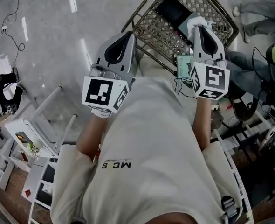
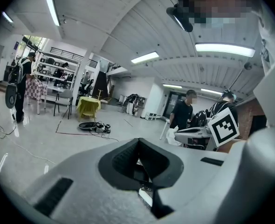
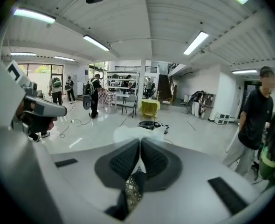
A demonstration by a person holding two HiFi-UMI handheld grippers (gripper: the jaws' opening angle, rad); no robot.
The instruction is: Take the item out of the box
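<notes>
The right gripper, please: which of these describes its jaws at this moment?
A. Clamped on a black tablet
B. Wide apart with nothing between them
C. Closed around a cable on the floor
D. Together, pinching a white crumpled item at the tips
D: in the right gripper view, the right gripper has its jaws together with the white crumpled item poking out past the tips, and the head view shows this happening above the wire basket.

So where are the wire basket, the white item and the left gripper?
wire basket [image 1: 158, 34], head view, on its bare mesh.
white item [image 1: 196, 22], head view, on its crumpled top.
left gripper [image 1: 129, 35], head view, between its closed fingertips.
</notes>
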